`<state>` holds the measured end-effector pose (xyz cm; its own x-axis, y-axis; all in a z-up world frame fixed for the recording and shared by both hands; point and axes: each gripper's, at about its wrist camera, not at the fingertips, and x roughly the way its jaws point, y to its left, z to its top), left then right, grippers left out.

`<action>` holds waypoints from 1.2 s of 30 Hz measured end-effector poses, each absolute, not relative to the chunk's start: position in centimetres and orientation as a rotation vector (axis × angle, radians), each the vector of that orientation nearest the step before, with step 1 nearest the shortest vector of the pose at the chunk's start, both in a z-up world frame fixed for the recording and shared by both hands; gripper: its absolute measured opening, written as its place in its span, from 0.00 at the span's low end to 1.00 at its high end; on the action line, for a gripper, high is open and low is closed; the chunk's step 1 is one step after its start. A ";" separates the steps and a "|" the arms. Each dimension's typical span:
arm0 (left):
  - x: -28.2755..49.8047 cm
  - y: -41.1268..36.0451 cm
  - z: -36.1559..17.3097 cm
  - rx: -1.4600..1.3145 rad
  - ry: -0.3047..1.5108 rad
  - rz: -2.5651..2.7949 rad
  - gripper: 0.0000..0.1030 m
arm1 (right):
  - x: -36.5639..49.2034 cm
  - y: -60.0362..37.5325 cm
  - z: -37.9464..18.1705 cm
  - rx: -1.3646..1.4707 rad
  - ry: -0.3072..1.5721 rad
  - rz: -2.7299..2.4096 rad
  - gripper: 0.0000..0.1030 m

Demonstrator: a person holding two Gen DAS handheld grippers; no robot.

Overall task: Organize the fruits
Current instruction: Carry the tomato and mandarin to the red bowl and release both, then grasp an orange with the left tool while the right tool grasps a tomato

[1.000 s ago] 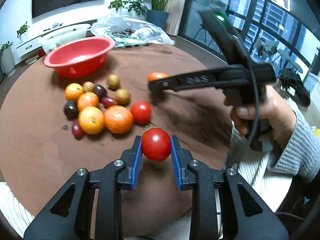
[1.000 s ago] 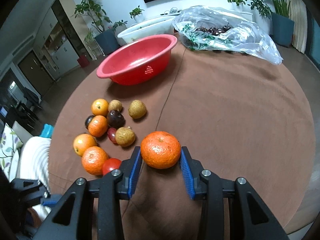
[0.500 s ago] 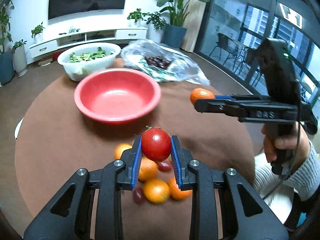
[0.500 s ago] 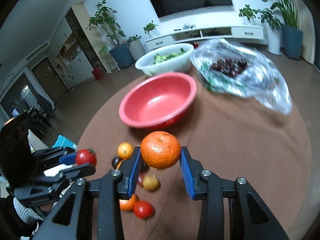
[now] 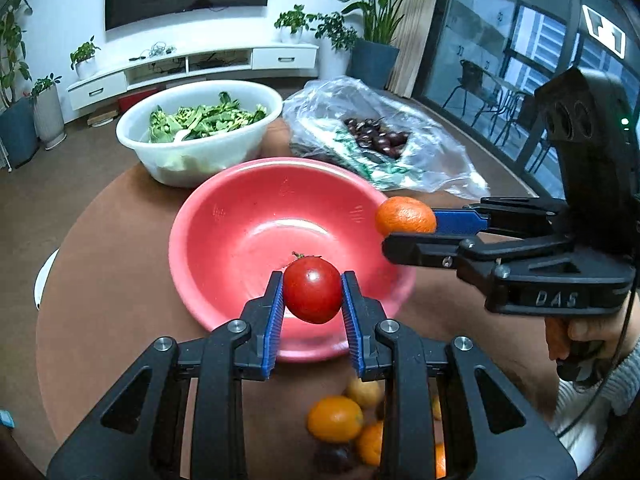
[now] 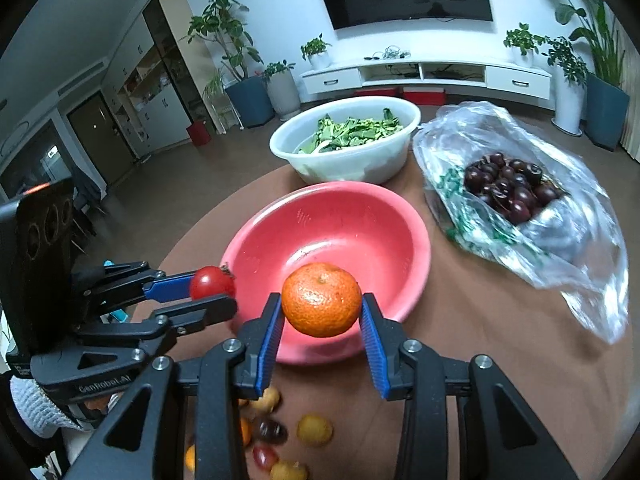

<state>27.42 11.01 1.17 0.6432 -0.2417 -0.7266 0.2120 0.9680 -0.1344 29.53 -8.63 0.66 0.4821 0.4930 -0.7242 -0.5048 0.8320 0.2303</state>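
Observation:
My left gripper (image 5: 312,298) is shut on a red tomato (image 5: 312,291) and holds it above the near rim of the empty red bowl (image 5: 224,216). My right gripper (image 6: 322,312) is shut on an orange mandarin (image 6: 321,299) and holds it over the bowl's (image 6: 360,216) near edge. Each gripper shows in the other's view: the right gripper (image 5: 406,232) with the mandarin (image 5: 405,215) at the bowl's right rim, the left gripper (image 6: 212,290) with the tomato (image 6: 212,283) at its left rim. Several loose fruits (image 5: 336,418) (image 6: 314,430) lie on the brown table below the grippers.
A white bowl of greens (image 5: 200,128) (image 6: 348,140) stands behind the red bowl. A clear plastic bag of dark cherries (image 5: 376,140) (image 6: 512,196) lies at the back right. The round table's edge (image 5: 52,264) curves at the left.
Both grippers have risen from the fruit pile and moved forward with their fruits, from the table's near side to the red bowl's rim.

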 end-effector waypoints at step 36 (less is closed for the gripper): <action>32.0 11.1 -3.8 -0.011 0.884 -0.246 0.62 | 30.8 -6.5 -1.2 -0.198 0.844 0.524 0.61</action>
